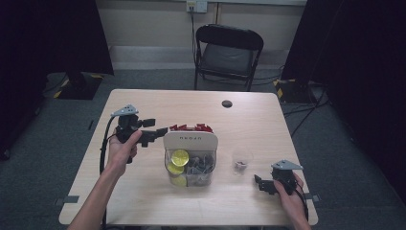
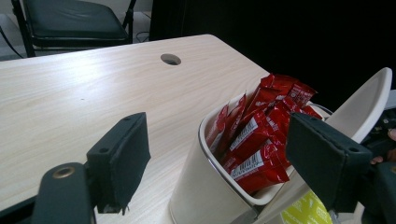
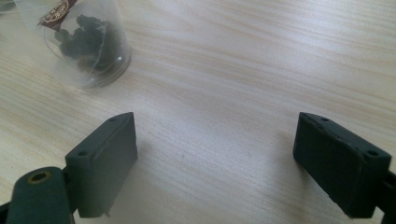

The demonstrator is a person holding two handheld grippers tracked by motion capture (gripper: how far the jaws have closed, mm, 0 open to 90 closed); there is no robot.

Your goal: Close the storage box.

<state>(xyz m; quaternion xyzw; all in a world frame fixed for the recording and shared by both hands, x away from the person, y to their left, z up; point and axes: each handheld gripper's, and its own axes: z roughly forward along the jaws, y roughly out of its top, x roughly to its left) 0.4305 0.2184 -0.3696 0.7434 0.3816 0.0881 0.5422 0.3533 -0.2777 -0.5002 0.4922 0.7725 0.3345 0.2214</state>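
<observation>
- Since the left claw (image 1: 160,132) hangs spread and empty just beside the white organizer (image 1: 190,142), the red packets (image 2: 261,126) in its far compartment lie straight ahead between its 2 jaws, a little below.
- Those packets stand on end, leaning, so a grip across their flat faces looks likeliest.
- Well apart on the desk (image 1: 143,201), the right claw (image 1: 259,184) rests released near the clear cup (image 1: 241,160).
</observation>
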